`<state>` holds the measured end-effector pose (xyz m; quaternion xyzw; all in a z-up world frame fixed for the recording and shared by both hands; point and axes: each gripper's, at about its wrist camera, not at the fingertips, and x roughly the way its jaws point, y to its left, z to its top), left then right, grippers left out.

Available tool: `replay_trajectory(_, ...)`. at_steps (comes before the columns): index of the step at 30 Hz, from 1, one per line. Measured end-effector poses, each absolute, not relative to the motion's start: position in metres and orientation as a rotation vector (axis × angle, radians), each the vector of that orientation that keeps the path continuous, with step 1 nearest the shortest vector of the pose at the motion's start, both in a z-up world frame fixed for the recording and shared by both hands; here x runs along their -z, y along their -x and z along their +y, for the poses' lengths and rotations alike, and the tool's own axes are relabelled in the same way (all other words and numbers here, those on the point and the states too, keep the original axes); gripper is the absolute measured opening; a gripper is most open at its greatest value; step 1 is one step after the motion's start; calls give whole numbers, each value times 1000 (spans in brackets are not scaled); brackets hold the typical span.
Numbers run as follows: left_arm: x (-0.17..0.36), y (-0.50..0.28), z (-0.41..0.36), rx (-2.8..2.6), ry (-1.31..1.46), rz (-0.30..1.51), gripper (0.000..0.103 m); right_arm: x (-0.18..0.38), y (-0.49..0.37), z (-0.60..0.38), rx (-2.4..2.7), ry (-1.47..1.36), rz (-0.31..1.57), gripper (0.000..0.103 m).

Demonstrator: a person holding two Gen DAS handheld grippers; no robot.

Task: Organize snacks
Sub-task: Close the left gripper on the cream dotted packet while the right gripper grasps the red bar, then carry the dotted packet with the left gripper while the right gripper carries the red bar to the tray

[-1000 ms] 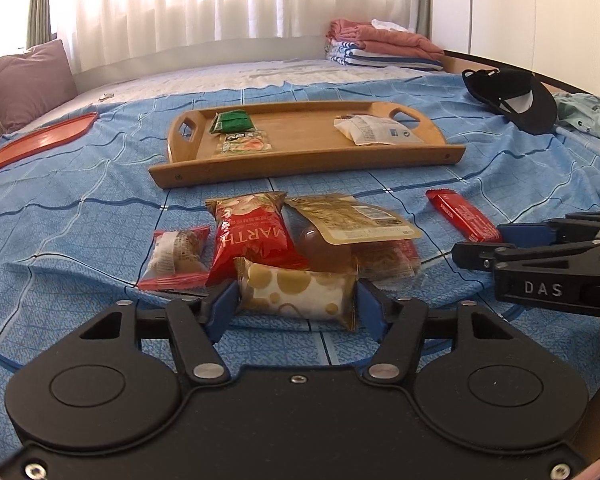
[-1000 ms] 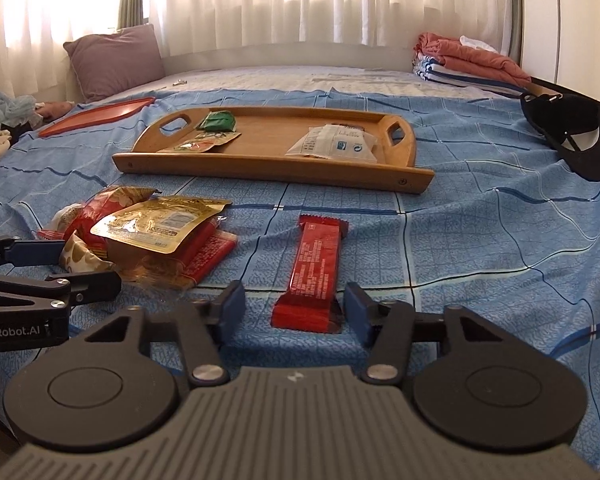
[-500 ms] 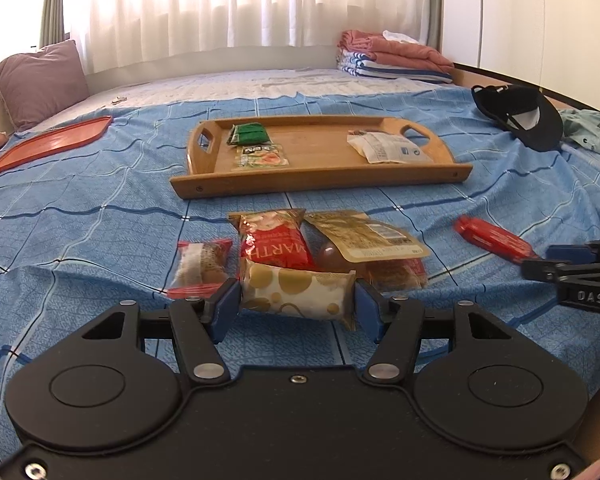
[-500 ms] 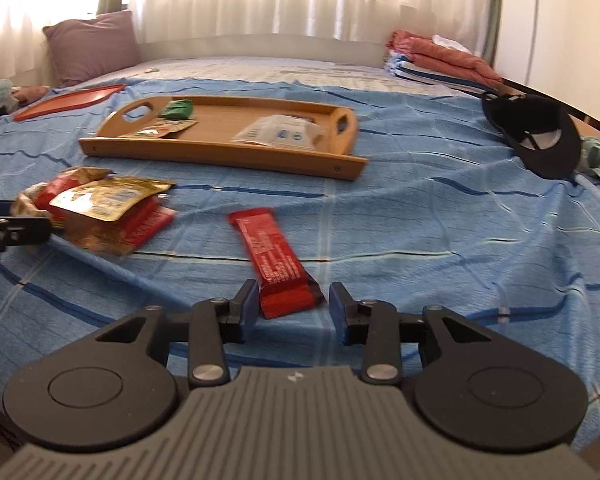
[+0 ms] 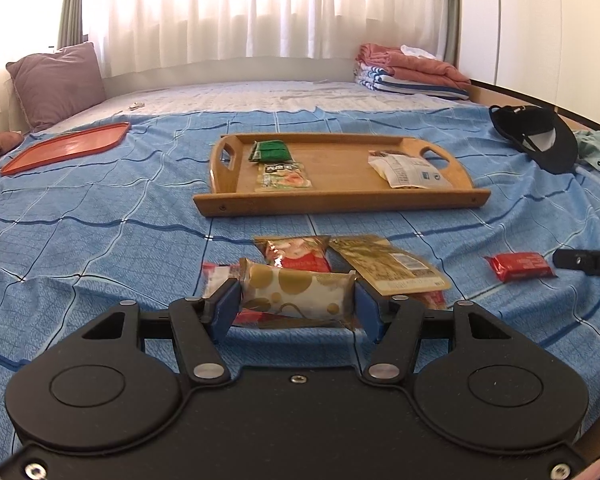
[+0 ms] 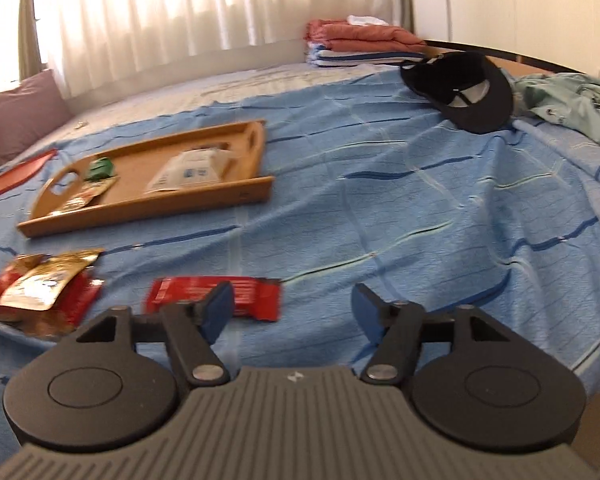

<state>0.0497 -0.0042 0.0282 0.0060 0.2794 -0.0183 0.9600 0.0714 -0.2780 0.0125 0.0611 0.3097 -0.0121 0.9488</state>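
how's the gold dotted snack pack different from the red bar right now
The gold-dotted pack is pale cream with gold spots; the red bar is plain red with small print.

The pack is clamped between the left gripper pads; the bar lies loose on the blue bedspread, outside the right gripper, whose jaws are opening with nothing between them.

The pack looks puffy, the bar flat.

Neither is on the wooden tray yet.

left gripper (image 5: 296, 300) clamped; right gripper (image 6: 292, 308) fingers opening.

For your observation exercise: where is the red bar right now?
In the right wrist view the red bar lies flat on the blue bedspread, just left of the open right hand-held gripper, right of the snack pile.
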Motion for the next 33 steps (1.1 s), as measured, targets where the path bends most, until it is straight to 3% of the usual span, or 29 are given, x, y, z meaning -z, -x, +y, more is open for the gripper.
replay_trajectory(2, -29, -52, -3, 31, -3, 566, 59, -12, -71, -264, 9, -126, 618, 93)
replay_trajectory(6, -31, -54, -1, 28, 0, 564, 59, -6, -80, -236, 2, -99, 613, 102)
replay_trajectory(16, -31, -60, 4, 17, 3, 564, 59, 15, -101, -208, 86, -47, 645, 103)
replay_trajectory(18, -30, -62, 4, 16, 4, 565, 59, 16, -99, -208, 83, -46, 633, 99)
replay_trajectory(24, -31, -68, 6, 18, 9, 562, 59, 13, -94, -211, 56, -49, 609, 75)
replay_trajectory(33, -40, -84, 6, 24, 20, 567, 58, 5, -94, -214, 12, -67, 607, 68)
